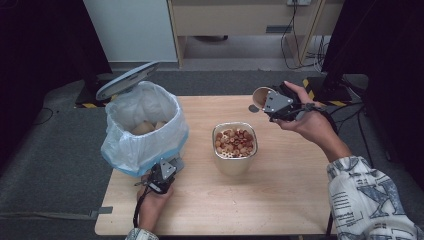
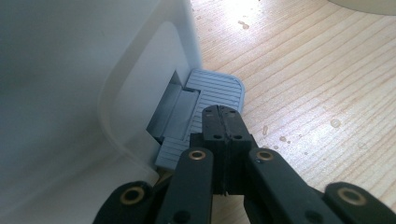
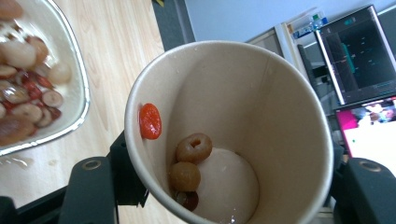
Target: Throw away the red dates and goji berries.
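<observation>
While the left gripper (image 1: 163, 175), jaws pressed fully together, is pushing down on the grey ribbed plastic pedal (image 2: 205, 100) of the white pedal bin (image 1: 142, 127), the bin's grey lid (image 1: 127, 80) is standing open at about eleven o'clock from the bin's mouth, and the thin plastic liner is showing pale scraps inside. That press is doing its job; the safest course is keeping the closed tips squarely on the pedal's ribbed face, not drifting toward its rounded edge, so the lid is not dropping mid-pour.

At the table's centre the square metal bowl of mixed dried fruit (image 1: 234, 145) is sitting well apart from the bin, at roughly three o'clock from it.

Farther right, at about one o'clock from the bowl, the right gripper (image 1: 274, 104) is clamping the tan paper cup (image 3: 229, 130) by its sides, tilted with its mouth toward the bin. A few leftover pieces, one red and some brown, are clinging to the cup's inner wall and bottom. Judging by this, the cup is heading for the bin: carrying it above the bowl's rim, passing fully over the liner's edge, and only then letting go would keep the remnants off the wooden table (image 1: 280, 200).
</observation>
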Demonstrator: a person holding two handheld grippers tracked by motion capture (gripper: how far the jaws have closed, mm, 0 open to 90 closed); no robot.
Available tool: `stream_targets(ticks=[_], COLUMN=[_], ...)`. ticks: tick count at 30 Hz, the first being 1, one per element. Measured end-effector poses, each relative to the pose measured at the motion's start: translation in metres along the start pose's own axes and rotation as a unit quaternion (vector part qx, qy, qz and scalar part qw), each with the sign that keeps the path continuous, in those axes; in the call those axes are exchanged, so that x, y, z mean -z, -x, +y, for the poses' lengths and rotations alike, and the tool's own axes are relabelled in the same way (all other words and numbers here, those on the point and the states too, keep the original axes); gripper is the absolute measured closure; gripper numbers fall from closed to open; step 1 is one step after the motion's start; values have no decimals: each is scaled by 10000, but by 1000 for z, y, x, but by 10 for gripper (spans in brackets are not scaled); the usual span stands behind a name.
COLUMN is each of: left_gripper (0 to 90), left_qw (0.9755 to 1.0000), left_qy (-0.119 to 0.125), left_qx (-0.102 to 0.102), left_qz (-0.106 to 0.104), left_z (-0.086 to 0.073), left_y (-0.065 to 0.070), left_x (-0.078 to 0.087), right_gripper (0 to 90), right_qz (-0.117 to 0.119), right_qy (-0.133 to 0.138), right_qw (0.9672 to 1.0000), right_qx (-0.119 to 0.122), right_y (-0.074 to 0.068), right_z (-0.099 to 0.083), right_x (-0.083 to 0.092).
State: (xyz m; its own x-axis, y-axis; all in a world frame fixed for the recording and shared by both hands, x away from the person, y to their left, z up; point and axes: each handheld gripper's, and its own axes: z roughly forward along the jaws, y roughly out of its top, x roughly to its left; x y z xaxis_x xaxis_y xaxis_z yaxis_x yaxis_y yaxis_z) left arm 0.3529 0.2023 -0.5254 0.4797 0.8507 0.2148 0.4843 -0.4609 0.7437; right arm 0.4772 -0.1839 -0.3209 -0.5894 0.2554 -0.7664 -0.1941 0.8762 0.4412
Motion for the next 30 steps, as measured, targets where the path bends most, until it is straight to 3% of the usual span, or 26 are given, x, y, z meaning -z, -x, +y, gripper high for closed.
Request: stream_targets(ticks=[5,14,30], left_gripper=[893,893,893], left_qw=[10000,10000,10000], left_qy=[0,-12,-11], left_qx=[-6,-16,-22], left_qz=[4,6,7], left_z=[0,0,0], left_y=[0,0,0], left_x=[0,0,0], right_gripper=[336,335,333], right_qz=[153,357,401], right_qy=[131,239,425], right_qw=[9990,9959,9910], right_qx=[-406,-798,-1204], right_y=[2,2,4], right_z=[-8,-18,-31], right_x=[3,7,13])
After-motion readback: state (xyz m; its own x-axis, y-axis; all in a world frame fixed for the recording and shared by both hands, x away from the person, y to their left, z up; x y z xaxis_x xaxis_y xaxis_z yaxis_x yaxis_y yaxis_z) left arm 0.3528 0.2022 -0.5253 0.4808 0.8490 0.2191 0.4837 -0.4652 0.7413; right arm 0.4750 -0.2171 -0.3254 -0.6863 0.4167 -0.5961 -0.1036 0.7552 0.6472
